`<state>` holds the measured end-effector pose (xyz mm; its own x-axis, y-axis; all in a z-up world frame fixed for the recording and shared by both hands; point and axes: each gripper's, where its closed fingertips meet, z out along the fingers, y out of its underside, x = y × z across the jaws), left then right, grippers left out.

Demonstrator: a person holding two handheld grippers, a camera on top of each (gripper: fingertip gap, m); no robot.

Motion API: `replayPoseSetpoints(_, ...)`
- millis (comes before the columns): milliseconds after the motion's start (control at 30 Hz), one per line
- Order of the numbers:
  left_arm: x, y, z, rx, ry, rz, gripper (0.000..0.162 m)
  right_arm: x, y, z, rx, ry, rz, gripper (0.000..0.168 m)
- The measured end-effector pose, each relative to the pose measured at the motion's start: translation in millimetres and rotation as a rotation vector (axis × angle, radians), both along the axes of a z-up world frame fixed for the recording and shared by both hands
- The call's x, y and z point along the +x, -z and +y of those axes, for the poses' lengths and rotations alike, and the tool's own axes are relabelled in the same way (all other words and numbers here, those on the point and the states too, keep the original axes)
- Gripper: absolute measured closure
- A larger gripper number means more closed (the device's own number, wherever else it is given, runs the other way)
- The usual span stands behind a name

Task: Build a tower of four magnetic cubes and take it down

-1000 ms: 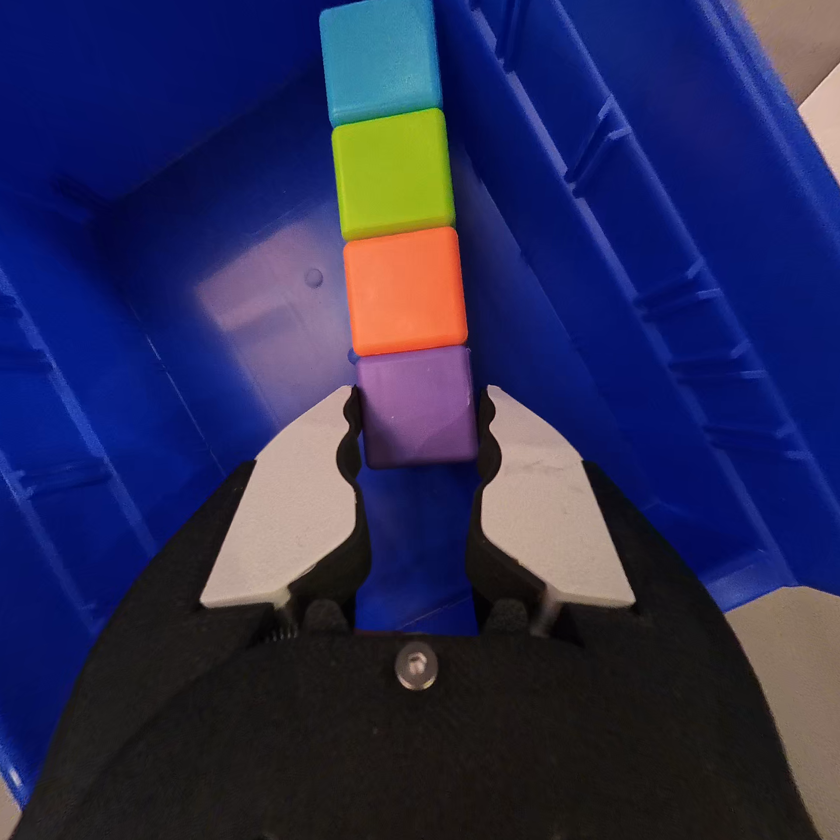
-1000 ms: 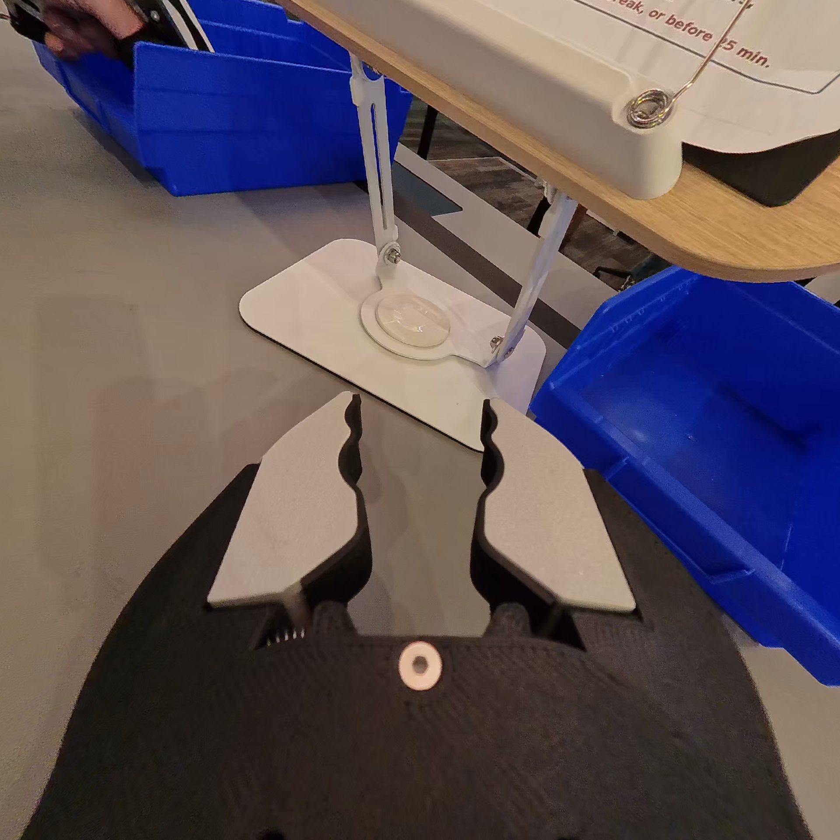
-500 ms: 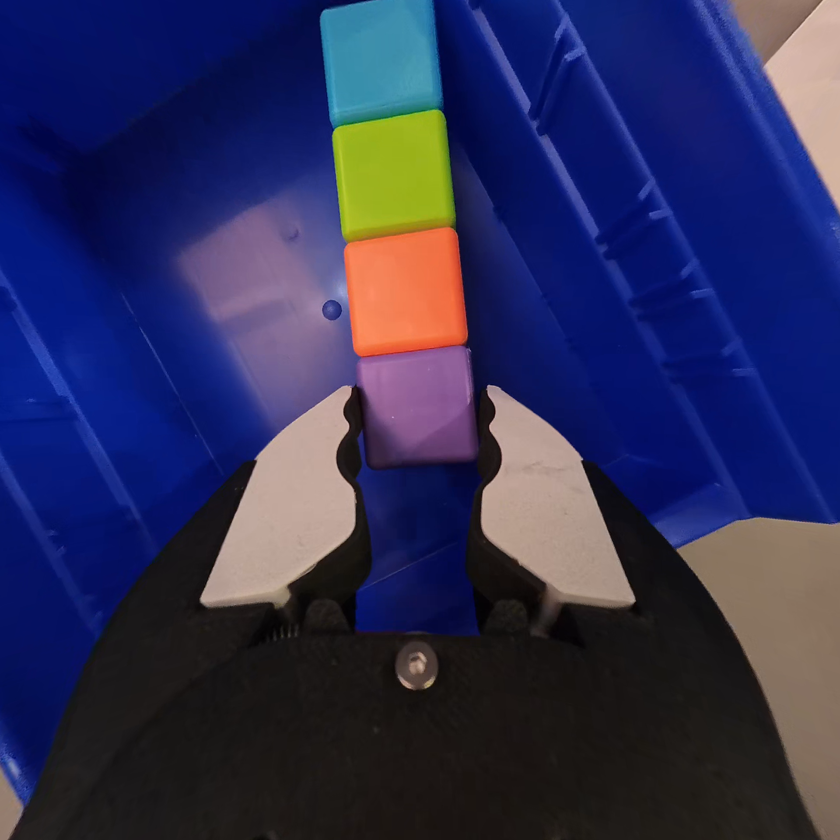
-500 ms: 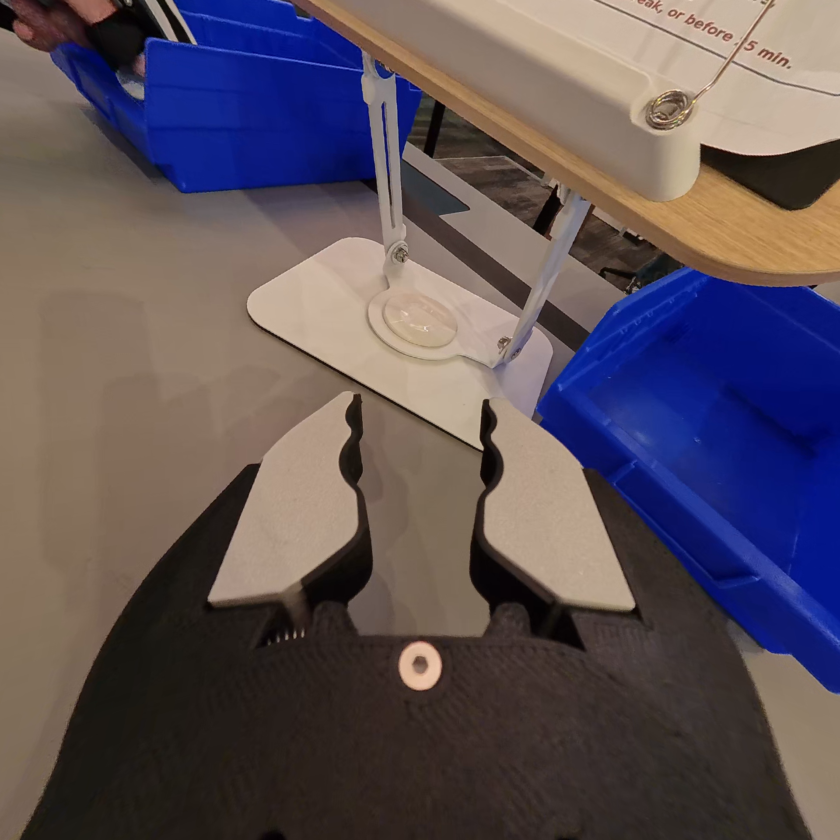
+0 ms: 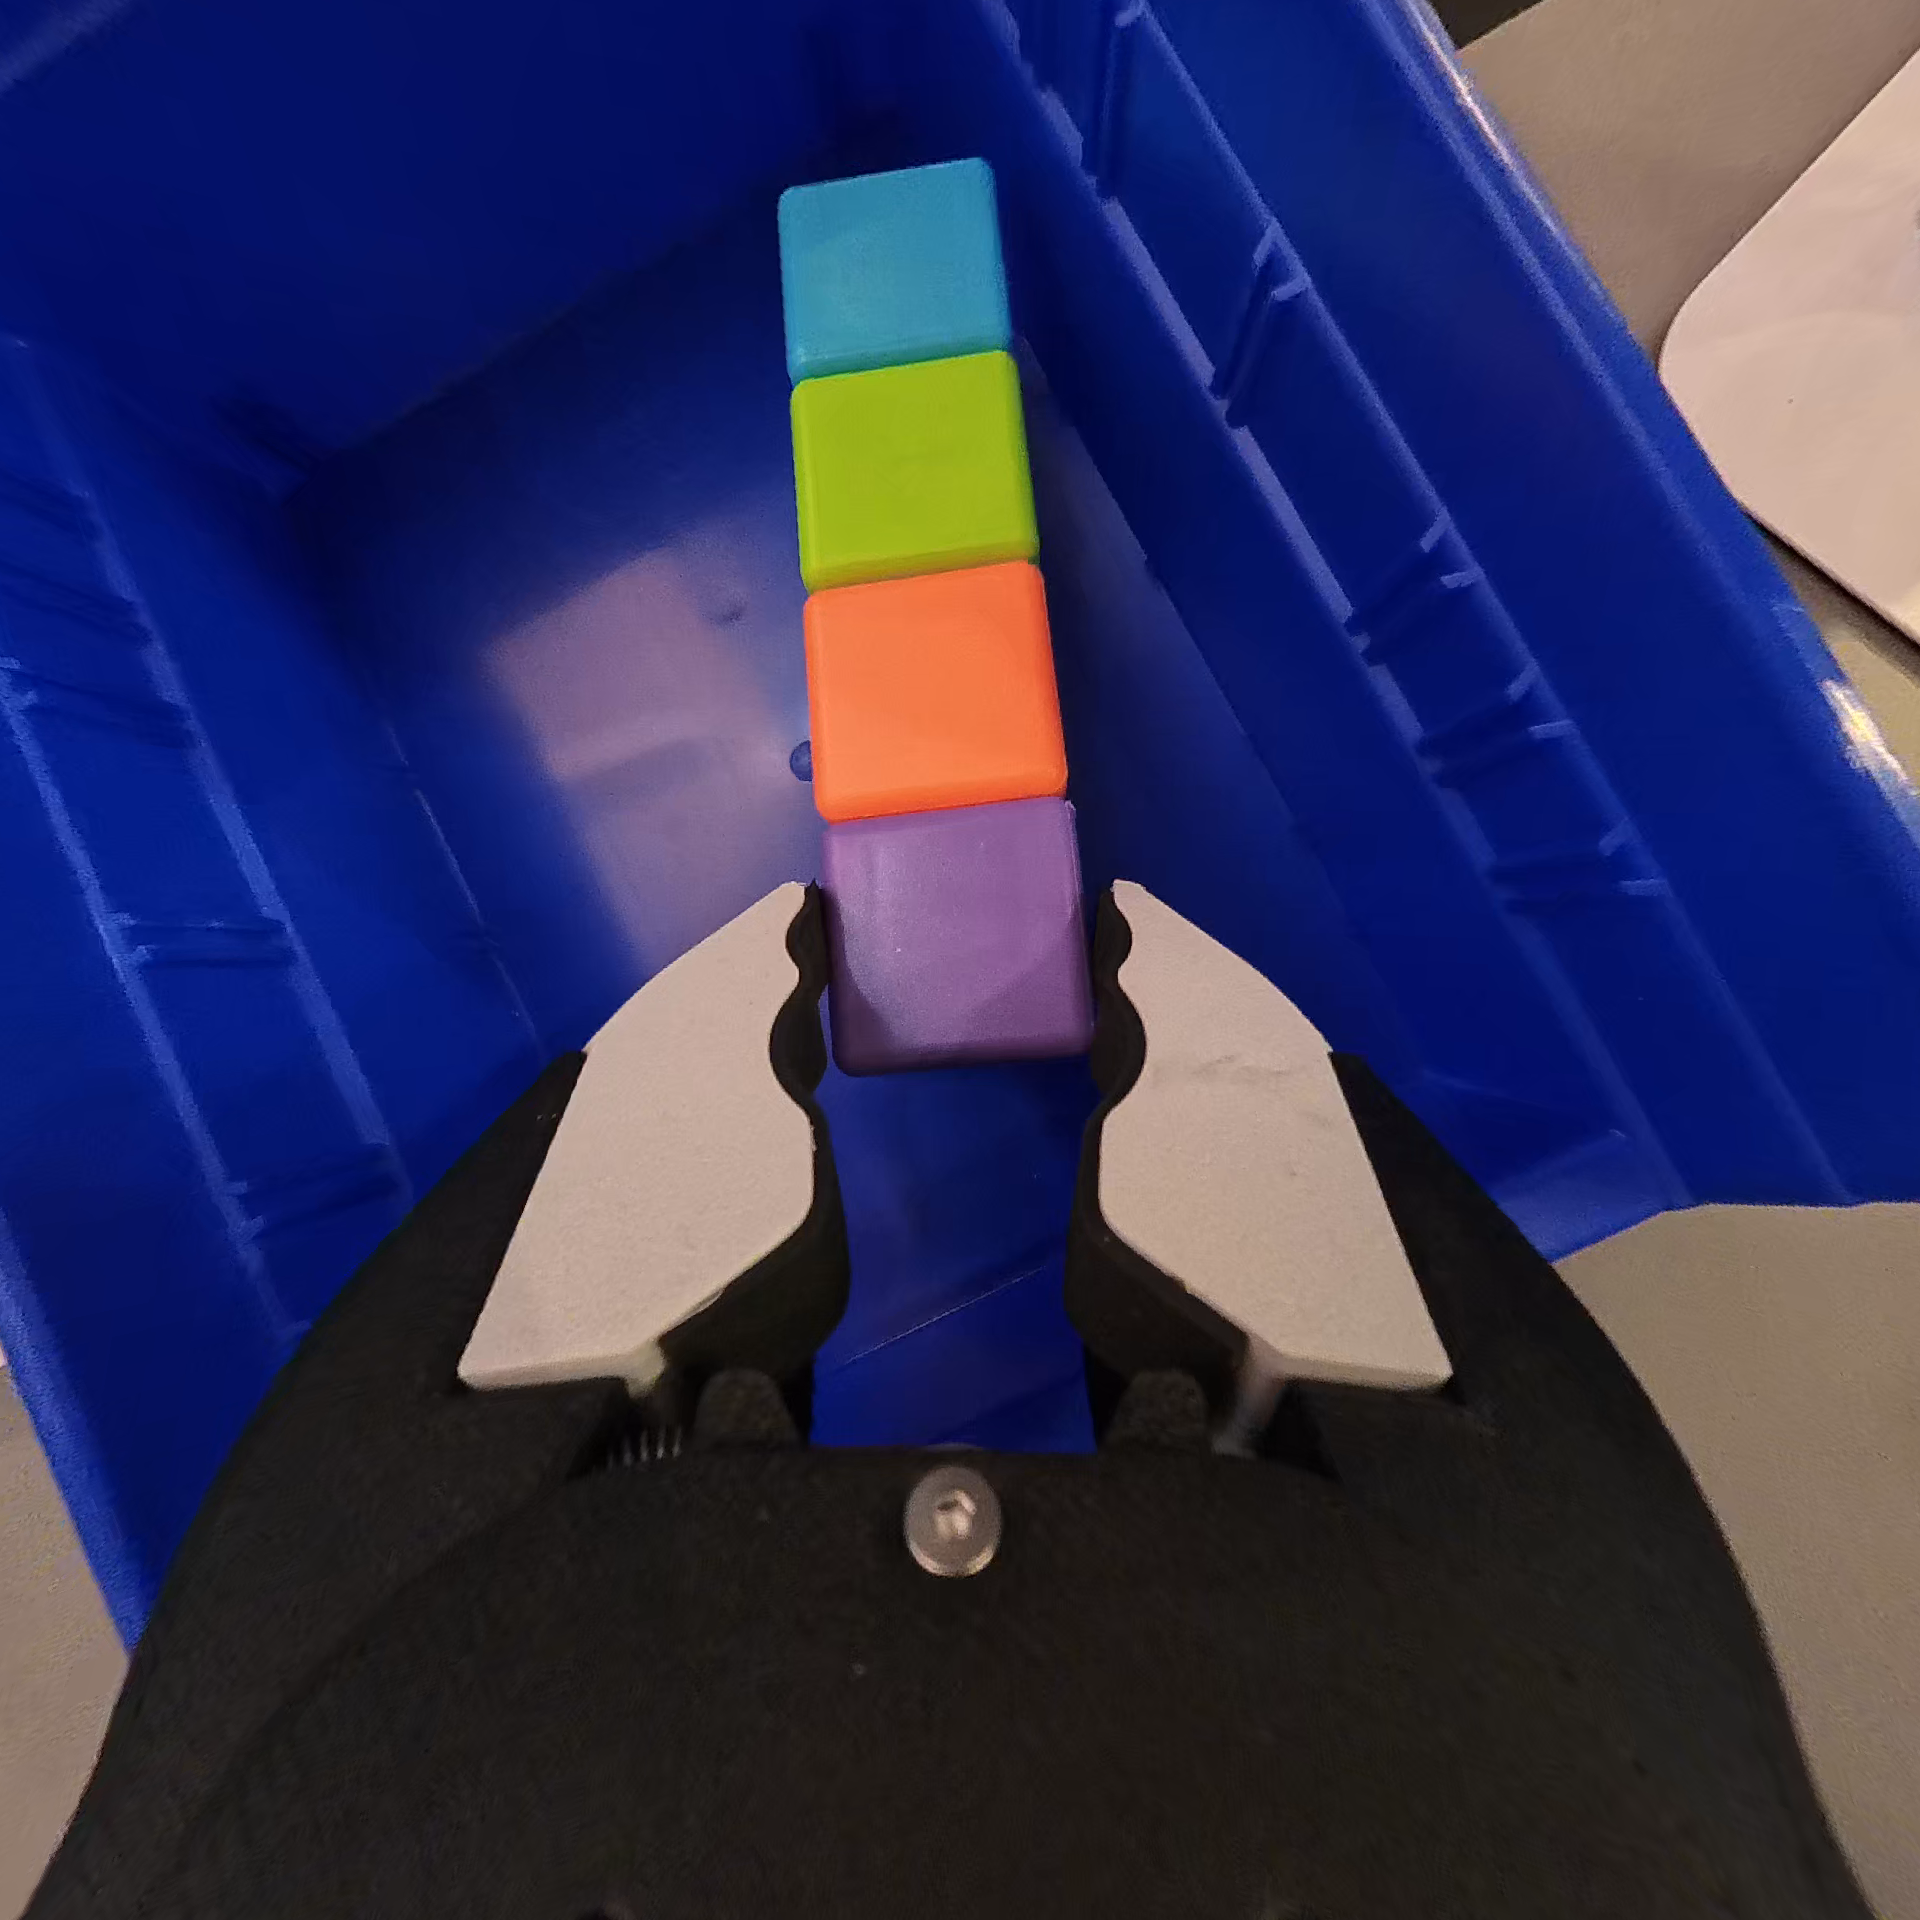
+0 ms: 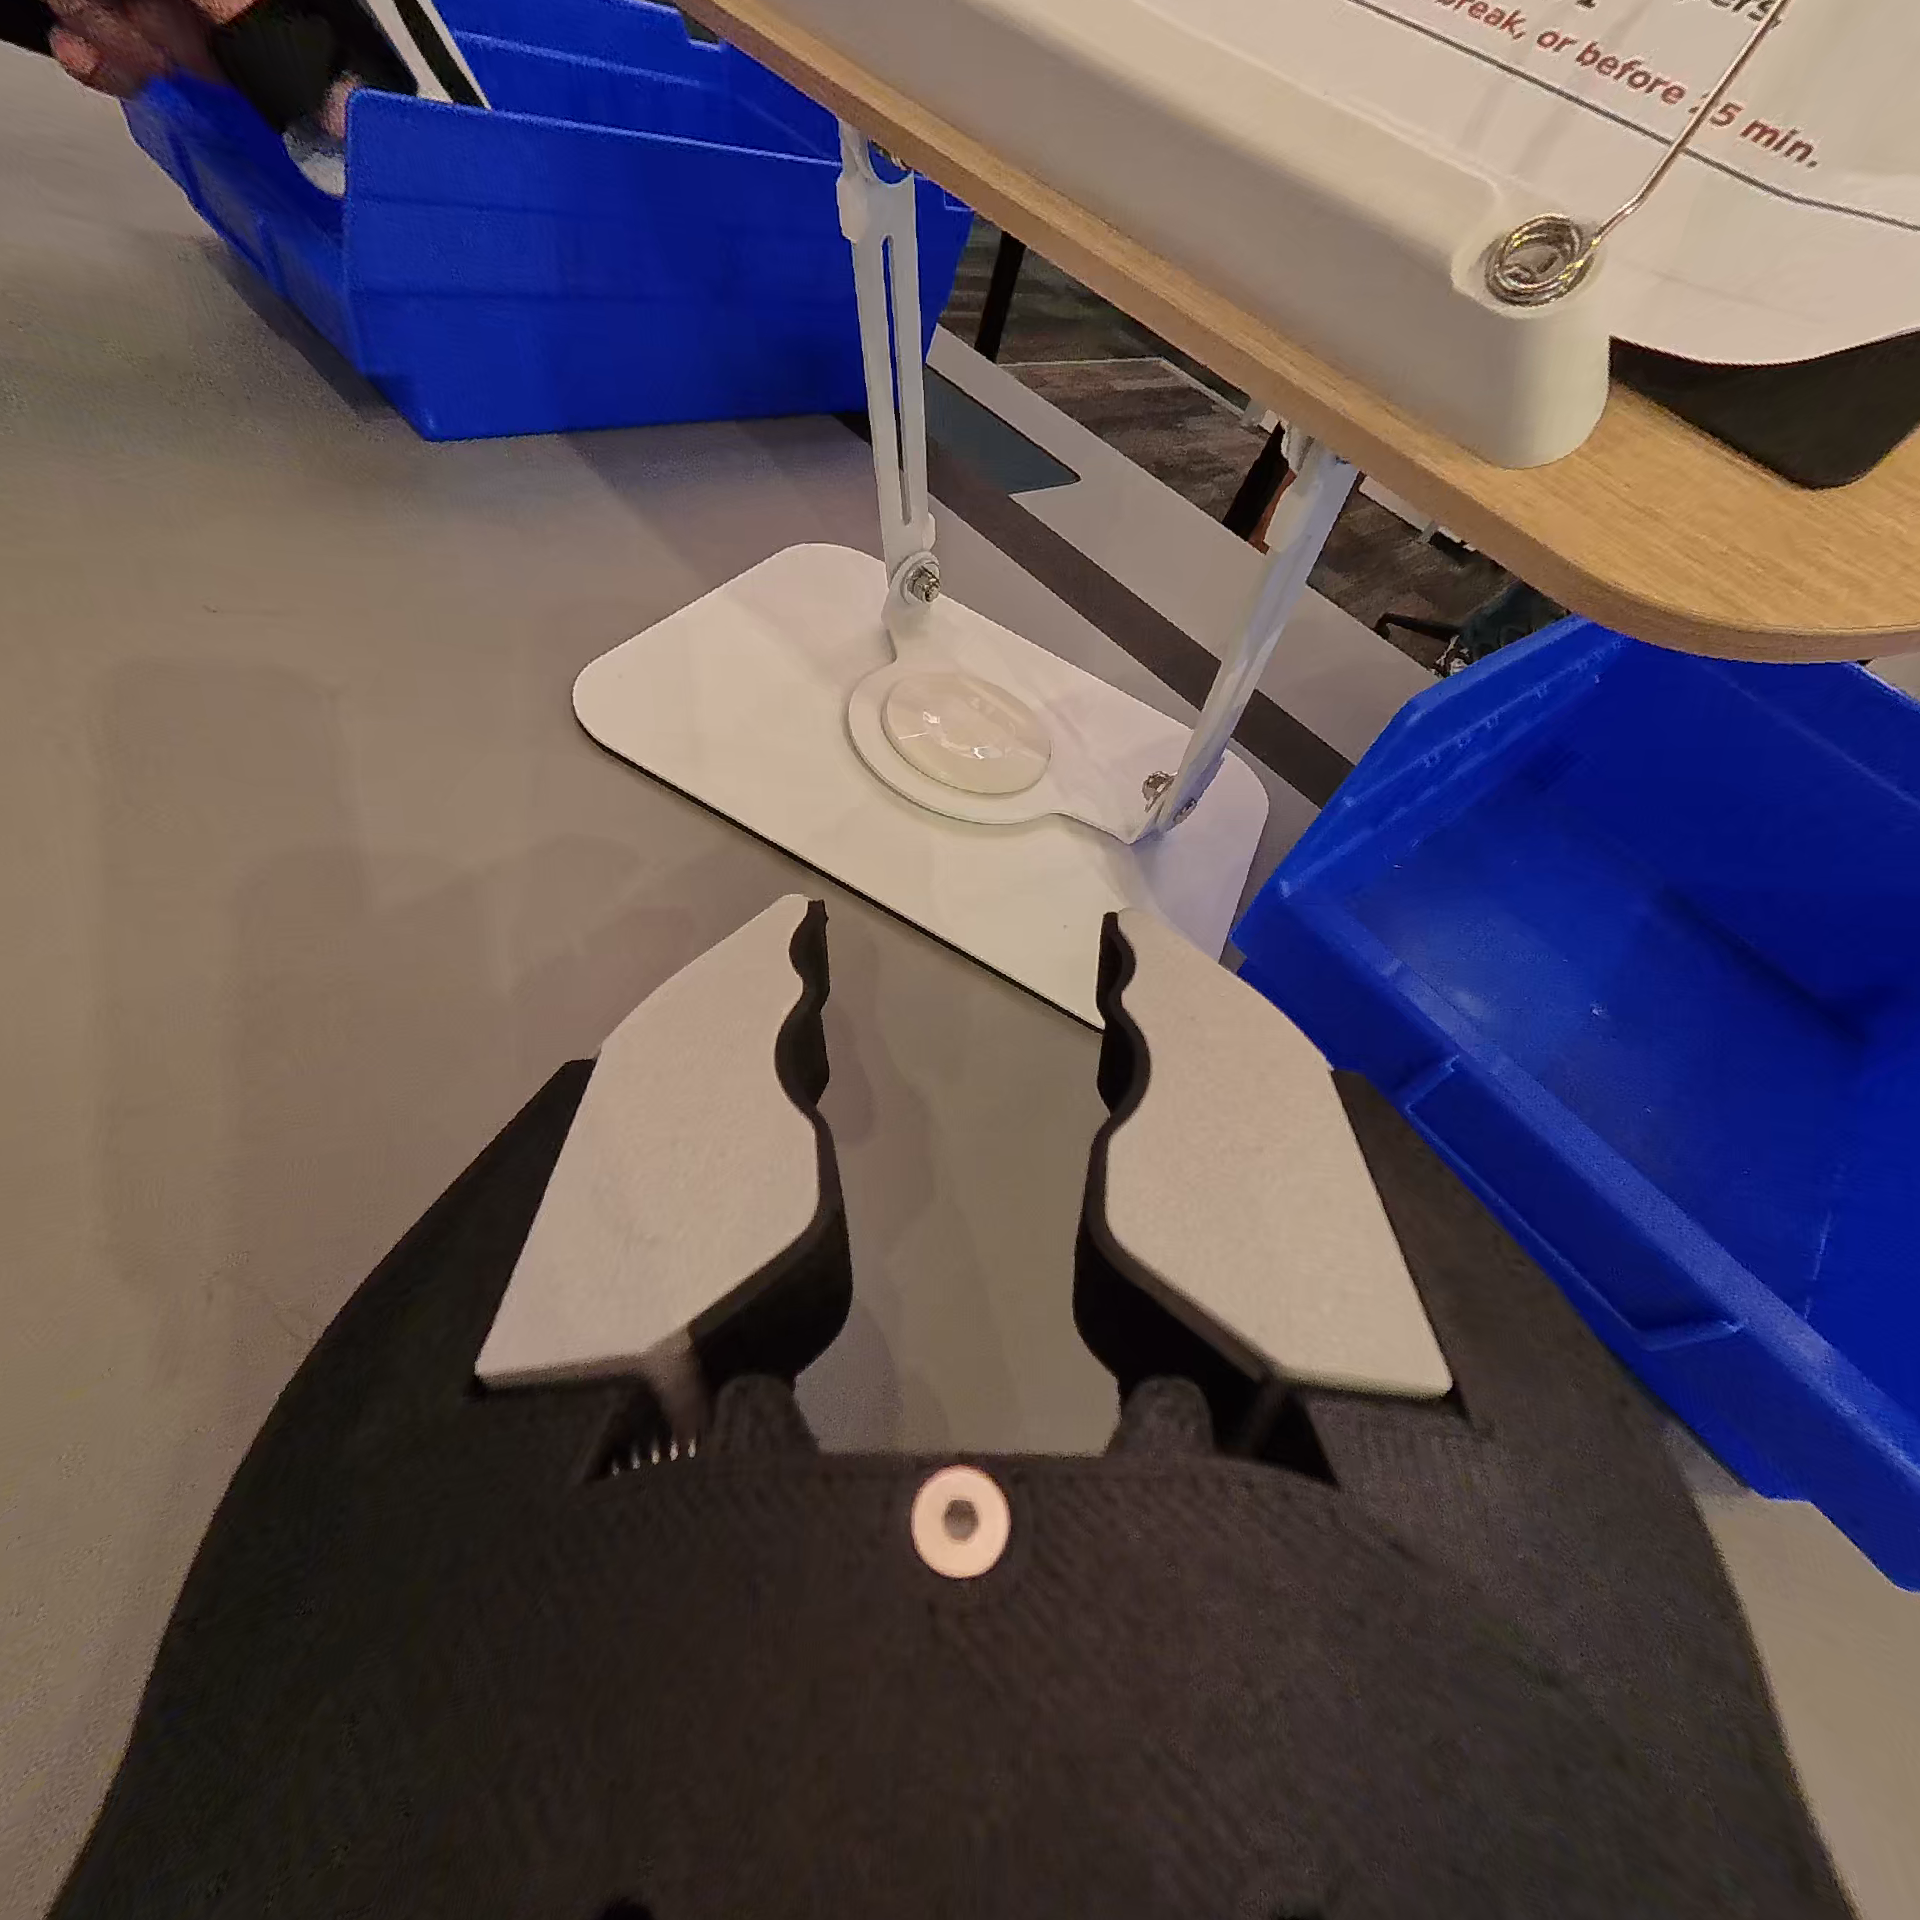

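We've drawn the stack back, so the teal cube (image 5: pixel 891 268) now shows whole over the bin (image 5: pixel 312 727). Our left gripper (image 5: pixel 954 940) clamps the purple cube (image 5: pixel 956 935), with orange (image 5: pixel 933 691) and green (image 5: pixel 912 468) stuck on beyond it. Our right gripper (image 6: pixel 961 961) hangs apart and empty above the table (image 6: pixel 312 831).

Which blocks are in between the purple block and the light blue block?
In the left wrist view, the orange cube and the green cube sit between the purple cube and the light blue cube, touching in one line.

Cube stack (image 5: pixel 925 613) farther out over blue bin (image 5: pixel 312 623).
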<state>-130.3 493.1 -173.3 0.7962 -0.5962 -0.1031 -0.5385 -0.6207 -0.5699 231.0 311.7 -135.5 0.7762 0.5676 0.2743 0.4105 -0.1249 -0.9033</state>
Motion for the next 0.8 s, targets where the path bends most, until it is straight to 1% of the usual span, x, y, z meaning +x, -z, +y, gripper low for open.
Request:
replayPoseSetpoints(233, -1, -2, -2, 0.013, 0.005, -0.018, 0.113, -1, 2, 0, -0.007, -0.006, -0.002, 0.118)
replayPoseSetpoints(567, -3, -14, -6, 0.060, 0.007, -0.054, 0.113, -2, 3, -1, -0.015, -0.013, -0.006, 0.118)
replayPoseSetpoints(800, -5, -16, -8, 0.076, 0.018, -0.069, 0.113, -3, 6, -1, -0.025, -0.023, -0.007, 0.118)
